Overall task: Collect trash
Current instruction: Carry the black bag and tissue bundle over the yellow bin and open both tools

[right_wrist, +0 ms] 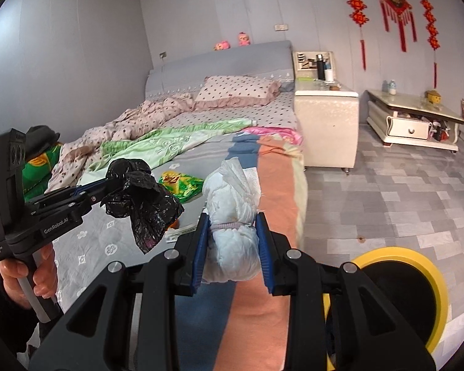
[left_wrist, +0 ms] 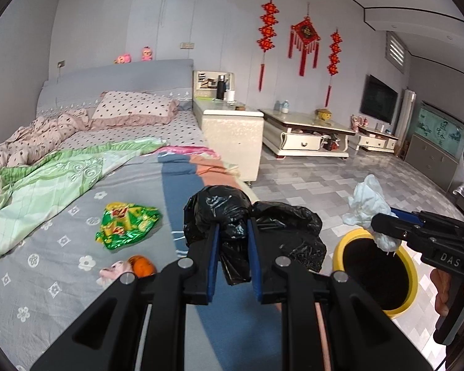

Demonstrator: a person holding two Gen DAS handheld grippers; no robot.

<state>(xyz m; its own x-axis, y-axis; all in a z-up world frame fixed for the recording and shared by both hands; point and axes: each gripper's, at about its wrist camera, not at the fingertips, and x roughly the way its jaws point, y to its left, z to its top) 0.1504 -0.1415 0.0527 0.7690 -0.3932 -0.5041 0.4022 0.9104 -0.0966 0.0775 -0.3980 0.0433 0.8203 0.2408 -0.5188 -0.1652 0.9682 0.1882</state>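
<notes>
My left gripper [left_wrist: 233, 228] is shut on a crumpled black plastic bag [left_wrist: 219, 207], held above the foot of the bed. In the right wrist view that gripper [right_wrist: 111, 182] and its black bag [right_wrist: 139, 201] hang at the left. My right gripper [right_wrist: 232, 219] is shut on a rolled white diaper-like bundle [right_wrist: 232, 247]. The left wrist view shows it [left_wrist: 377, 222] with the white bundle [left_wrist: 368, 201] over a yellow-rimmed bin [left_wrist: 343, 247] on the floor. The bin [right_wrist: 386, 252] stands beside the bed. A green snack wrapper [left_wrist: 126, 225] and an orange [left_wrist: 142, 266] lie on the bedspread.
The bed [left_wrist: 62, 278] carries rumpled quilts and a pillow [left_wrist: 133, 108]. A white nightstand [left_wrist: 232, 136] stands beside it, with a low table [left_wrist: 306, 130] further along the wall. Grey tiled floor [right_wrist: 402, 191] stretches to the right. A hand [right_wrist: 18, 278] grips the left handle.
</notes>
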